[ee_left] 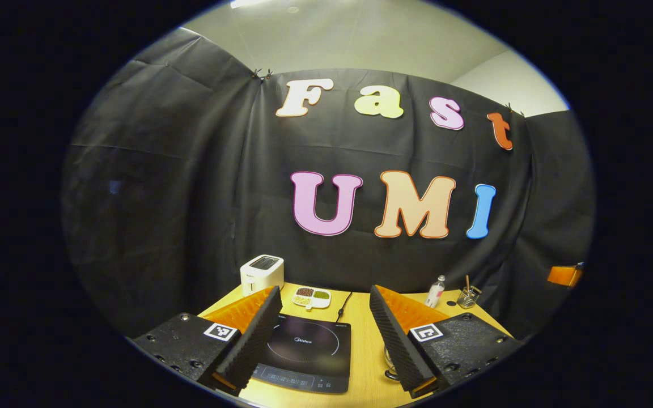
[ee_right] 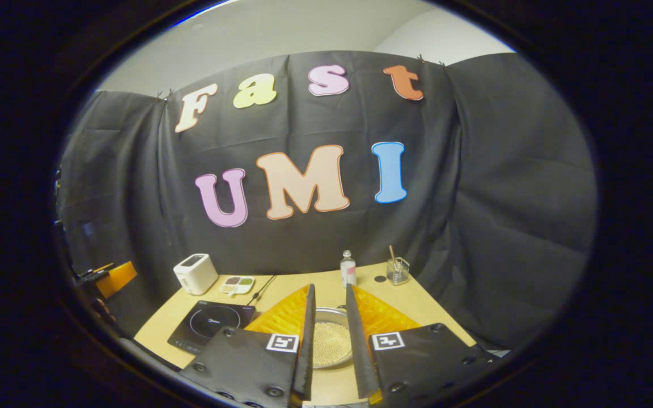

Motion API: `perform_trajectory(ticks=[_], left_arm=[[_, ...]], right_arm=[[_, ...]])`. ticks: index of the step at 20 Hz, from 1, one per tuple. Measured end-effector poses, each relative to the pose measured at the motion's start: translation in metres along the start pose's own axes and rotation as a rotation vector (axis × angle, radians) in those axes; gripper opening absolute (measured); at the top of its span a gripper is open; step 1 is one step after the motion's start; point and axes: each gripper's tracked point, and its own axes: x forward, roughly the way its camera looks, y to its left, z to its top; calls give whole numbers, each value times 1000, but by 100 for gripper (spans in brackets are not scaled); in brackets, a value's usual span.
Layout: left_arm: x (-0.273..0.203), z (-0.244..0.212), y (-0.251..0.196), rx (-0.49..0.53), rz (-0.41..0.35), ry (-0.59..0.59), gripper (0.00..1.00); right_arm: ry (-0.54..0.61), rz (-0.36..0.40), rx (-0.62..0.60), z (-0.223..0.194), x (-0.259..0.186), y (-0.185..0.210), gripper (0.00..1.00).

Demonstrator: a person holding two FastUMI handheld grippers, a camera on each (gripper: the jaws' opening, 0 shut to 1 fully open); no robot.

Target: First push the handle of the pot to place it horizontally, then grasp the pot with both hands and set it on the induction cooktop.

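A black induction cooktop (ee_left: 304, 351) lies on the wooden table (ee_left: 360, 345), framed between the wide-apart fingers of my left gripper (ee_left: 324, 290), which is open and holds nothing. A sliver of the metal pot (ee_left: 389, 362) peeks out beside its right finger. In the right gripper view the round metal pot (ee_right: 331, 340) sits on the table just past my right gripper (ee_right: 330, 287), whose fingers stand a narrow gap apart, open, with nothing pinched. The pot's handle is hidden. The cooktop (ee_right: 211, 321) lies to the pot's left.
A white toaster (ee_left: 262, 273) and a small dish of beans (ee_left: 312, 297) stand behind the cooktop. A small bottle (ee_right: 348, 269) and a glass with a stick (ee_right: 397, 271) stand at the back right. The cooktop's cord (ee_left: 342, 306) runs toward the wall.
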Motion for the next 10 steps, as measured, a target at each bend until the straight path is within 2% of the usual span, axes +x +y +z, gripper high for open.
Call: perform_trajectory(ticks=[1,2,3,5,6,7,9,10], left_arm=[[1,-1,-2,3,-2,-1,95],[1,0,-2,6,-4,-2,95],[2,-1,-2,10,-5,-1,95],[3,-2,-4,18,-8,0,95],[3,-1,-4,19,-9,0,95],[4,-3,-5,18,-11,2,95],[4,-3,-4,17,-10,2,95],[4,-3,-4,18,-8,2,95]], right_arm=[[17,24,18,-6,16,7,3],[26,34,36,-8,13,13,13],[25,36,45,-7,19,10,8],[30,45,23,-11,21,10,7],[30,10,1,-12,15,2,7],[40,16,-3,-20,41,2,2],[70,24,17,-23,30,1,0],[77,33,31,-25,30,3,2]])
